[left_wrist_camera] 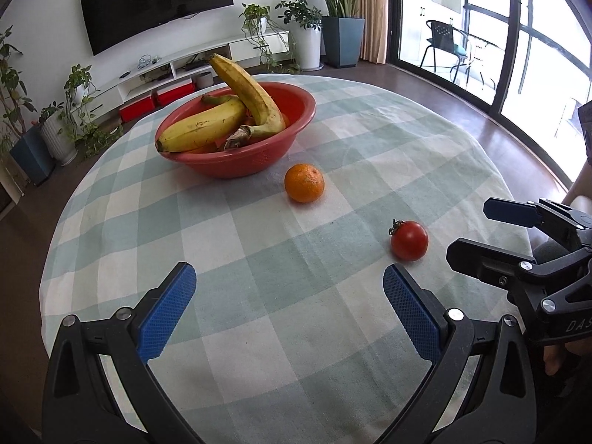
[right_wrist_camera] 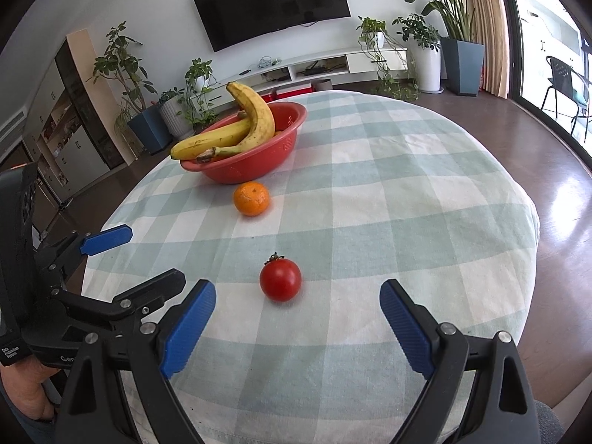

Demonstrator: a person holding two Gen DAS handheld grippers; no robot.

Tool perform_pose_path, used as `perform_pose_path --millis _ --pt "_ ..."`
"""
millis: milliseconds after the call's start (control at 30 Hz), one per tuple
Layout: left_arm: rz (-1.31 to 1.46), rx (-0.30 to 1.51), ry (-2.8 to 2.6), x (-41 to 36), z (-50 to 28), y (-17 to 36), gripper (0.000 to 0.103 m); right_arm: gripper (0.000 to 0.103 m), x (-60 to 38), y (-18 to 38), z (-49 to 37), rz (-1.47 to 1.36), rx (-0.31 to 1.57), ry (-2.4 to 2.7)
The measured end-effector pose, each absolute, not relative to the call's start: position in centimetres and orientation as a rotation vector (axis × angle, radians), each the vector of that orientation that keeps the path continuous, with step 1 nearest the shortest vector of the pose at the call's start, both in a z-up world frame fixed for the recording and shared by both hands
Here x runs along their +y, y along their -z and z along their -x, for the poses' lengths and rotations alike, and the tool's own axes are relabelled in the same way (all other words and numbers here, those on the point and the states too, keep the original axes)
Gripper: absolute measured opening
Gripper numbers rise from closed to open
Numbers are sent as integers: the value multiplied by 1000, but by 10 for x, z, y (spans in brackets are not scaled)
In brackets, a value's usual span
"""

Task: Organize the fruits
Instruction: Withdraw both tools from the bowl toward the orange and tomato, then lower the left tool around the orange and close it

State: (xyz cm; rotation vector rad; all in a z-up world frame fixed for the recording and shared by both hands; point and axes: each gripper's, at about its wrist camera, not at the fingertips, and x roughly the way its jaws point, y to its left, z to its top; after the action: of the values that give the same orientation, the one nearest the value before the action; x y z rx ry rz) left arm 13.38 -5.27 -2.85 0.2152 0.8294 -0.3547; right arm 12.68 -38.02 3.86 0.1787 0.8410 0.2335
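Note:
A red bowl (left_wrist_camera: 259, 162) (right_wrist_camera: 255, 168) holds two bananas (left_wrist_camera: 207, 125) (right_wrist_camera: 236, 131) at the far side of the round table. An orange (left_wrist_camera: 304, 182) (right_wrist_camera: 251, 198) lies on the cloth just in front of the bowl. A red tomato (left_wrist_camera: 409, 241) (right_wrist_camera: 280, 279) lies nearer. My left gripper (left_wrist_camera: 289, 281) is open and empty above the cloth, the tomato just off its right finger. My right gripper (right_wrist_camera: 298, 298) is open and empty, with the tomato just ahead between its fingers. The right gripper also shows at the right in the left wrist view (left_wrist_camera: 477, 231).
The table wears a green-and-white checked cloth (left_wrist_camera: 333, 140) (right_wrist_camera: 388, 170) with its edge close behind both grippers. The left gripper shows at the left in the right wrist view (right_wrist_camera: 148, 255). A TV, a low cabinet and potted plants stand beyond the table.

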Motion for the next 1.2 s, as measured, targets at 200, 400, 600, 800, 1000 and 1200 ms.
perform_pose_path --millis 200,400,600,800,1000,1200 --pt "-235 831 351 -59 -148 29 103 90 -383 -38 -127 -181 842 -224" --pt "-262 839 358 -66 -172 29 103 86 -385 -35 -127 -185 837 -220" --pt "-293 853 387 -82 -201 31 102 85 -385 -34 -128 -188 836 -220" --pt "-288 910 426 -96 -233 39 84 85 -386 -33 -128 -197 837 -222" --pt "-301 955 424 -103 -253 56 67 85 -388 -33 -128 -210 833 -222" --pt "-287 984 437 -105 -262 70 47 85 -388 -32 -128 -212 832 -223"
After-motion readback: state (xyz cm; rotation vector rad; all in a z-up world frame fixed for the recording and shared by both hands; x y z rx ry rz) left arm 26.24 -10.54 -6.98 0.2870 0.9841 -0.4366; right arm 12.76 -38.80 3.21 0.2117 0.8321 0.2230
